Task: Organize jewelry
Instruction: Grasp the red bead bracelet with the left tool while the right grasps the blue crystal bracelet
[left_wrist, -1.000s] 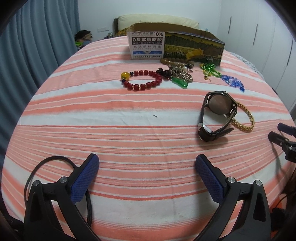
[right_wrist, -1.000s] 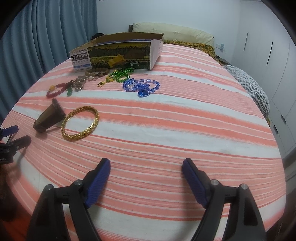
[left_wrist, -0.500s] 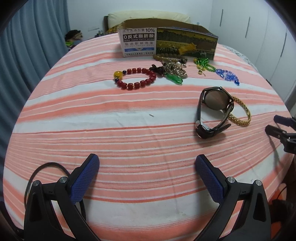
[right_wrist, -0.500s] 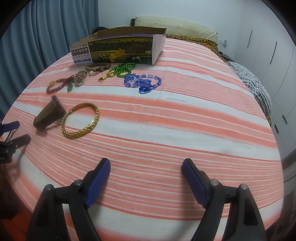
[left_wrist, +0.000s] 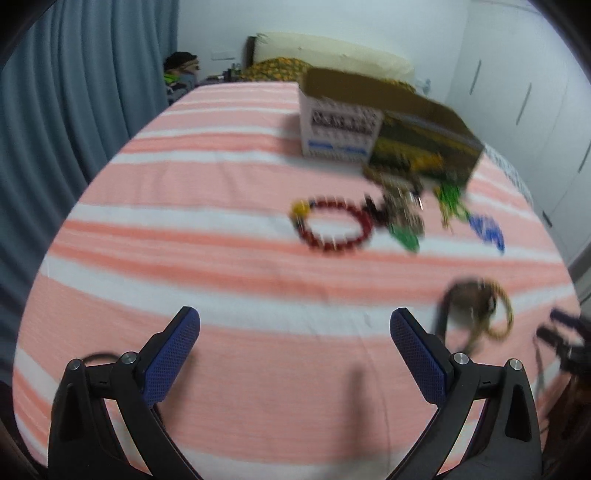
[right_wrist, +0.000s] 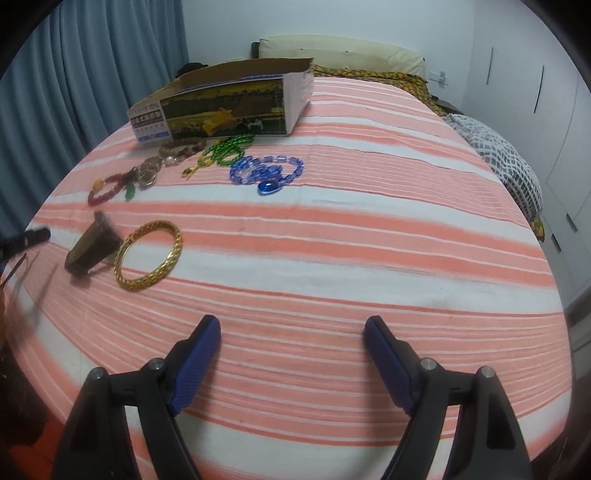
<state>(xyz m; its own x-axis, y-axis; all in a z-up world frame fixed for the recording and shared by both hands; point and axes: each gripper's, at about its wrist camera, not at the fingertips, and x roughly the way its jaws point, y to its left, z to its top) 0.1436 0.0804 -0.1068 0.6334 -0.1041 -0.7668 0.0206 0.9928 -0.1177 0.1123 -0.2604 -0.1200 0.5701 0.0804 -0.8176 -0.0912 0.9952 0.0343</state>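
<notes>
jewelry lies scattered over the far left part of a bed covered in a pink-and-white striped sheet (right_wrist: 369, 236), all of it loose on the fabric and none of it between any fingers. in the right wrist view, a gold bangle (right_wrist: 149, 256) lies flat nearest the camera, with a dark wristwatch (right_wrist: 90, 247) just to its left, touching or almost touching it. farther away sits a blue bead necklace (right_wrist: 266, 171) with a blue pendant at its near edge. left of that is a green bead strand (right_wrist: 225, 150), then a clump of brownish beads and metal rings (right_wrist: 166, 162), and at the far left a red bead bracelet (right_wrist: 105, 188) with a yellow bead and a small green pendant beside it. behind them all stands an open cardboard box (right_wrist: 225, 107), its printed long side facing the jewelry; what is inside it cannot be seen.

the right gripper (right_wrist: 291, 332) hangs over bare sheet at the near edge, its blue-padded jaws spread wide with nothing between them. the left gripper (left_wrist: 295, 325) shows in its own blurred view, jaws likewise wide apart and empty, over bare sheet; there the red bracelet lies ahead of it and the watch and bangle off to the right. a tip of the left gripper shows at the left edge of the right wrist view.
</notes>
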